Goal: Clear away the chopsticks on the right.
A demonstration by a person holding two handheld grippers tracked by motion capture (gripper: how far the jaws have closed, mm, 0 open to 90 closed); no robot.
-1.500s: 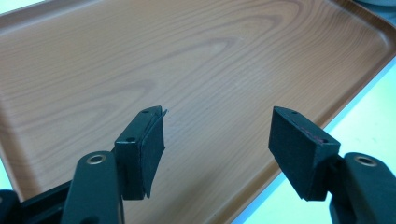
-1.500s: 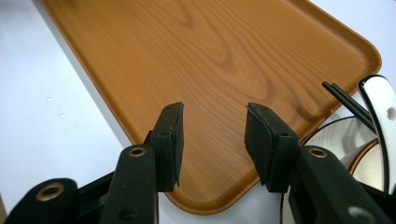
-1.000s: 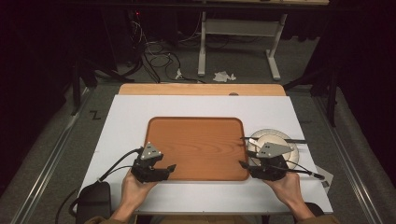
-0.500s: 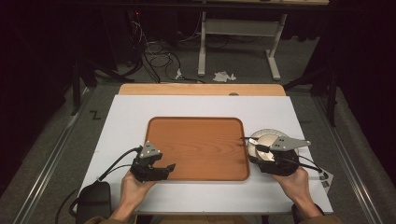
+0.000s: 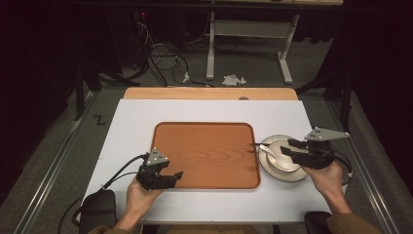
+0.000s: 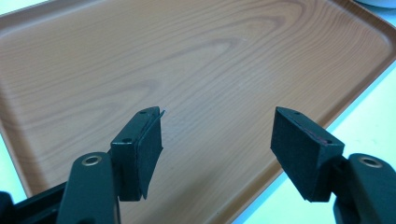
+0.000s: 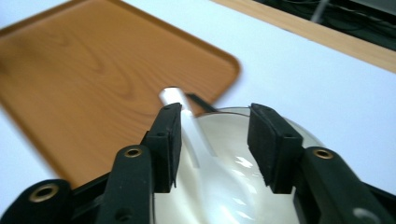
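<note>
A wood-grain tray lies bare in the middle of the white table top. To its right is a white plate carrying a white bowl with a white spoon resting in it. My right gripper hovers open just above the bowl. In the right gripper view its jaws straddle the bowl, and the spoon runs beside the left jaw. My left gripper is open over the tray's near left corner. In the left gripper view nothing lies between its jaws above the tray.
A thin dark stick pokes out from the plate toward the tray's edge. A black pad sits at the table's near left corner. A wooden strip borders the far edge. Cables and desk legs stand on the floor beyond.
My right gripper has moved right and away from the tray's near right corner to above the bowl. The left gripper has stayed where it was.
</note>
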